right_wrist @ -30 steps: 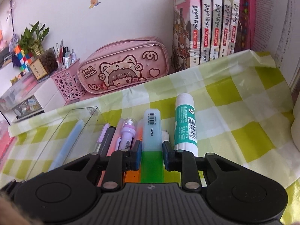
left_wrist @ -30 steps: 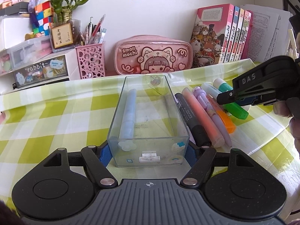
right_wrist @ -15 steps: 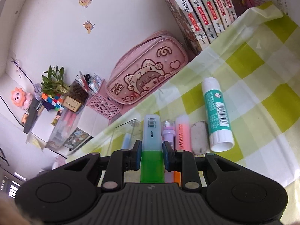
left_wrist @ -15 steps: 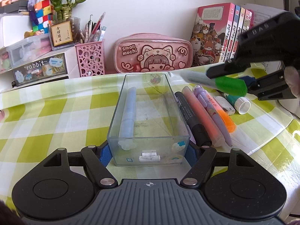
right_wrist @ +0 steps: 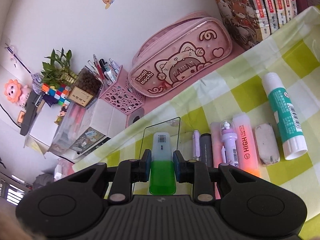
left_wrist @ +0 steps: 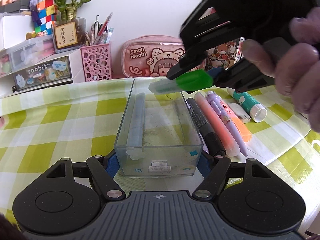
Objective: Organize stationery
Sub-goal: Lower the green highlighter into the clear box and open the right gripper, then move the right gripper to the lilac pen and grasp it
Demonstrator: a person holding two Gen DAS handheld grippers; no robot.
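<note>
While one blue pen (left_wrist: 136,120) lies in the box (left_wrist: 160,158), the right tool (right_wrist: 161,159) pinches a green highlighter (left_wrist: 192,81) above it; the left tool (left_wrist: 159,165) clamps the box's near end, and six items remain on the table (left_wrist: 50,124).

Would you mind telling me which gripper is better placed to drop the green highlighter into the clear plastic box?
The right gripper: it already clamps the green highlighter above the clear plastic box. The left gripper is clamped around the box's near end, steadying it.

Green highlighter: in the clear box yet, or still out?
Out. The right gripper holds the green highlighter above the clear box.
</note>
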